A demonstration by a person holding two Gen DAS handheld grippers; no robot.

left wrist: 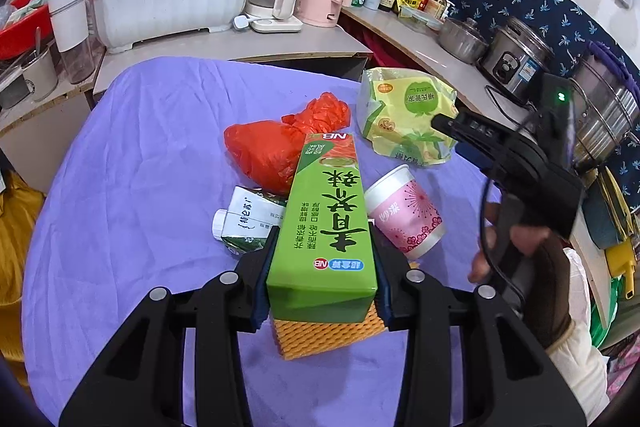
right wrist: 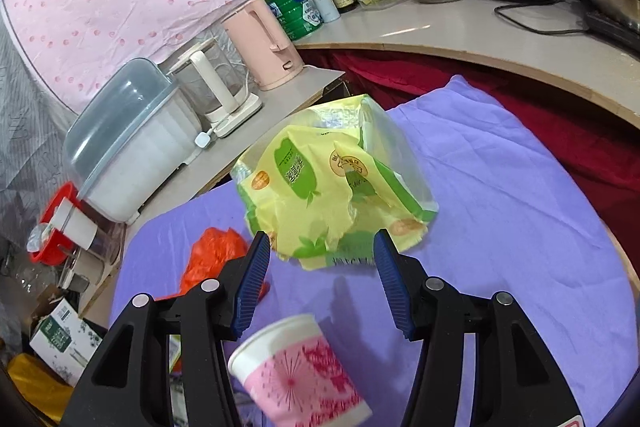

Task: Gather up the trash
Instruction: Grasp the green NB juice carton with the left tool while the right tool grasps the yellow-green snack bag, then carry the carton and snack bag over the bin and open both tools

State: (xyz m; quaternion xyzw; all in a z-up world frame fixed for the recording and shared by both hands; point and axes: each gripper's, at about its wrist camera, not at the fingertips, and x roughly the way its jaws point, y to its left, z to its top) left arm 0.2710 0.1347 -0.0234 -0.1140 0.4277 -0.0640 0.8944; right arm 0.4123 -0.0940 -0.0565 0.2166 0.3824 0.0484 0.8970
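the left gripper [left wrist: 324, 267] has its jaws closed on the near end of a green tea carton [left wrist: 326, 211], which lies tilted over an orange foam net [left wrist: 320, 331] in the middle of the purple cloth [left wrist: 140, 155]. the right gripper [right wrist: 320, 267] hangs with jaws wide apart and nothing between them, above a pink paper cup [right wrist: 300, 375] lying on its side, pointed toward the yellow-green snack bag [right wrist: 332, 183] near the cloth's far edge. a red plastic bag [left wrist: 276, 143] and a small milk carton [left wrist: 248, 219] also lie mid-cloth, just beside the green carton. no bin shows, so the collecting looks barely begun: one piece gripped, five left.
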